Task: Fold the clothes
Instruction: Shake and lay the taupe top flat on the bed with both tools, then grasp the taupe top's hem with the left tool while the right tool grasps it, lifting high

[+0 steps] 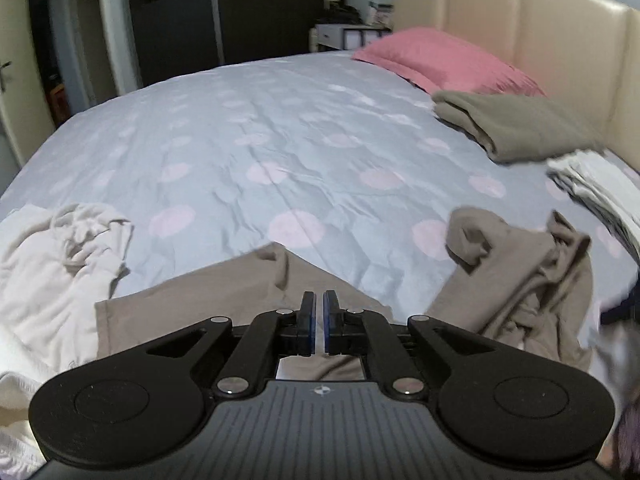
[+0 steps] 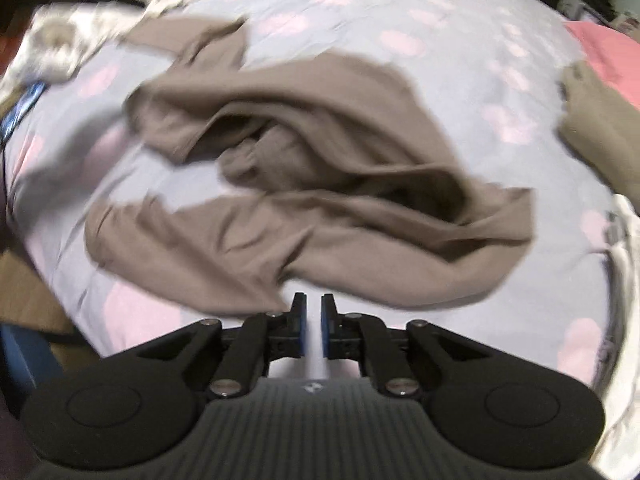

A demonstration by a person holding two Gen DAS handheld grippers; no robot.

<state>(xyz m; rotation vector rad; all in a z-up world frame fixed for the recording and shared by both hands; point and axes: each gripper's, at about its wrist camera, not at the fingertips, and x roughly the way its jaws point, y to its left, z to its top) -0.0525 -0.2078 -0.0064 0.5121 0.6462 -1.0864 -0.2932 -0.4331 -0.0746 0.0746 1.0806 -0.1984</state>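
A brown garment (image 2: 312, 168) lies crumpled and spread on the dotted bedsheet (image 2: 460, 40). In the left wrist view one part of the brown garment (image 1: 208, 304) runs under my left gripper (image 1: 319, 300), whose pads are pressed almost together on a fold of it. Another bunched part (image 1: 520, 280) lies to the right, blurred. My right gripper (image 2: 314, 304) hovers at the garment's near edge. Its fingers stand a narrow gap apart, with only sheet showing between them.
A cream garment (image 1: 52, 272) lies rumpled at the left. A folded olive garment (image 1: 516, 124) and a pink pillow (image 1: 444, 60) sit near the beige headboard (image 1: 560, 32). Folded white clothes (image 1: 600, 188) are stacked at the right. A dark wardrobe (image 1: 180, 20) stands beyond the bed.
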